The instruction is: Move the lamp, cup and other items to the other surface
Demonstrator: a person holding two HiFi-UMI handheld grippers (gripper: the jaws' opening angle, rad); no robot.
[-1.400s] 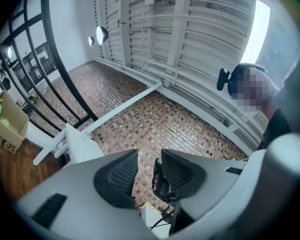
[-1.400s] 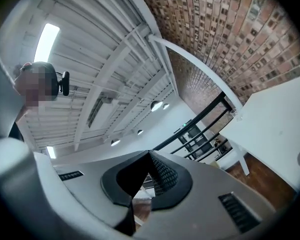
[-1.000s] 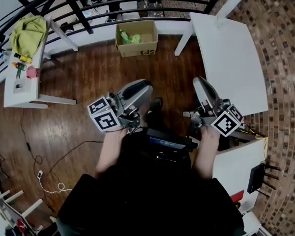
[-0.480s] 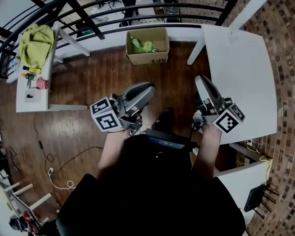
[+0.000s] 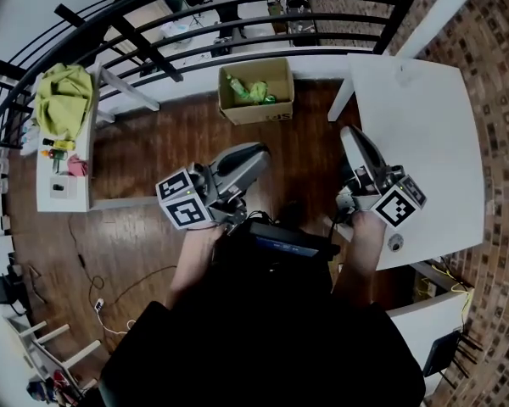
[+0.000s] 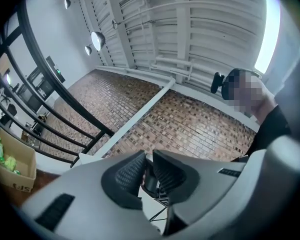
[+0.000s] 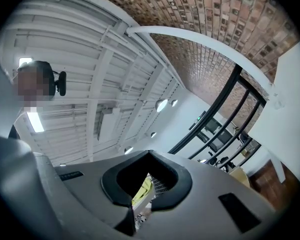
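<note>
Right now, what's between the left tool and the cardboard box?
Only bare wooden floor separates the left tool from the cardboard box; the head view shows it plainly.

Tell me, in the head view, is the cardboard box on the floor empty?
No, the open cardboard box holds green items, seen from above in the head view.

Wood floor point(image 5: 187, 134) fills the middle. Black railing point(image 5: 144, 34) at 12 o'clock, box point(image 5: 267, 113) beneath it. Brick wall point(image 5: 500, 83) at 3, white table point(image 5: 416, 117) at 2, cluttered table point(image 5: 72, 195) at 10.
</note>
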